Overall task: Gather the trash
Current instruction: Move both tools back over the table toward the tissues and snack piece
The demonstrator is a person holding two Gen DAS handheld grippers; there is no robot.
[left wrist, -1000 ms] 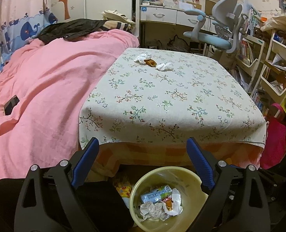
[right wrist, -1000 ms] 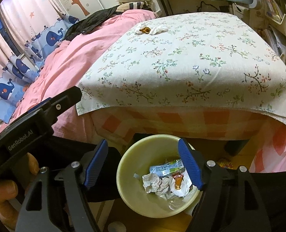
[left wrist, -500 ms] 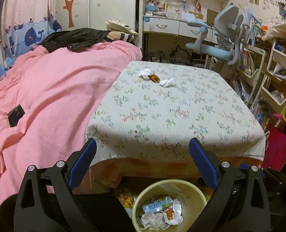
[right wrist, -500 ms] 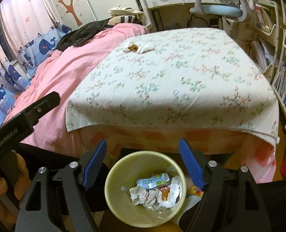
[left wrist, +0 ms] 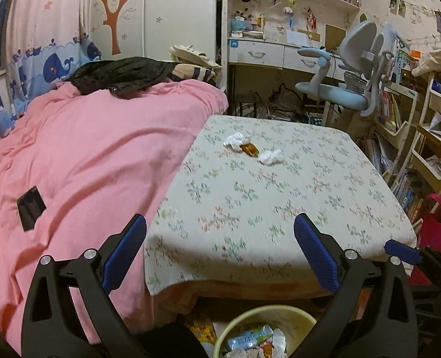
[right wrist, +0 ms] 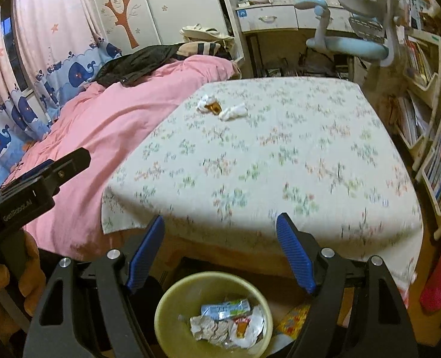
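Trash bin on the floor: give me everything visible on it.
The trash bin is a round, pale yellow-green bucket, plastic by its look, upright and open-topped on the floor just in front of the cloth-covered table. It is partly filled: crumpled white paper, a blue-green wrapper and an orange-marked wrapper lie inside. Nothing grips it; both grippers hang open above it.

A pink bedspread (left wrist: 80, 161) lies beside the floral tablecloth (left wrist: 280, 203), a blue desk chair (left wrist: 348, 89) beyond.
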